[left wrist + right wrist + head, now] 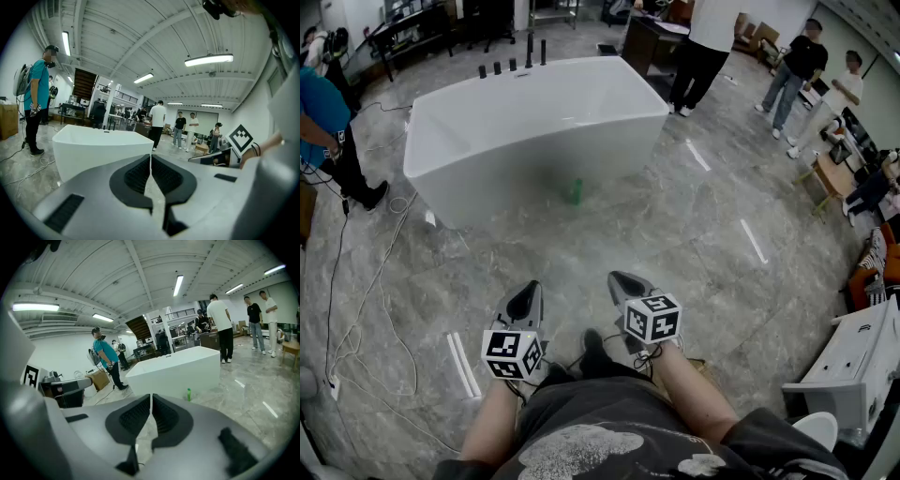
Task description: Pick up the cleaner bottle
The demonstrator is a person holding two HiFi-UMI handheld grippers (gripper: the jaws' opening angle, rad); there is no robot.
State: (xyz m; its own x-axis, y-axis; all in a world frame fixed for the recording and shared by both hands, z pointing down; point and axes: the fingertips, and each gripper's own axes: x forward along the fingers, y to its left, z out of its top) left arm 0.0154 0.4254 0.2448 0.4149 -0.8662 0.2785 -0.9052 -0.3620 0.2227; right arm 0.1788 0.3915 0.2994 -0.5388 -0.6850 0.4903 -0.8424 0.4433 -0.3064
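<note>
- Cleaner bottle (575,192) upright on floor (694,244) beside bathtub (502,178), well ahead of both grippers;
- Left gripper (528,287), right gripper (620,277): jaws closed, empty; right judged marginally nearer.

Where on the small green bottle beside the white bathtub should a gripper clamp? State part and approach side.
Probably mid-body on the small green bottle, coming in level from the side facing the person. It stands upright on the grey stone floor with the wall of the white bathtub close behind, leaving front and flanks free. Its cap is too small to judge.
</note>
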